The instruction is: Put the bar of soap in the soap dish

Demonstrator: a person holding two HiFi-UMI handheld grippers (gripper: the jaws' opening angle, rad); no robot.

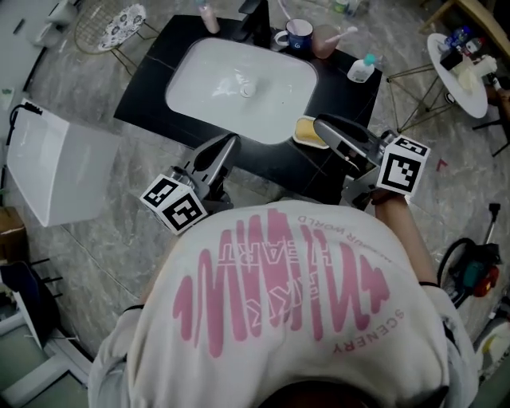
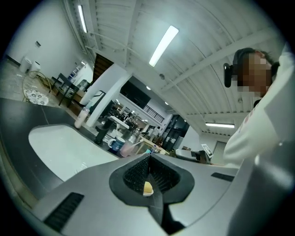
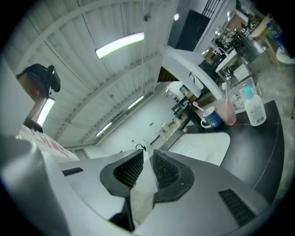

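A yellow bar of soap (image 1: 306, 127) lies in a pale soap dish (image 1: 297, 140) on the black counter (image 1: 271, 163), at the front right corner of the white sink (image 1: 239, 88). My right gripper (image 1: 320, 123) hovers just right of the dish, its tip beside the soap. Its jaws stand a narrow gap apart with nothing between them (image 3: 147, 159). My left gripper (image 1: 233, 140) hangs over the counter's front edge, left of the dish. Its jaws are closed together (image 2: 148, 173), and a small yellow speck shows low between the pads.
A faucet (image 1: 256, 24), blue mug (image 1: 300, 33), pink cup (image 1: 325, 41) and pump bottle (image 1: 362, 68) line the counter's back edge. A white box (image 1: 60, 167) stands on the floor at left, and a round side table (image 1: 462, 68) at right.
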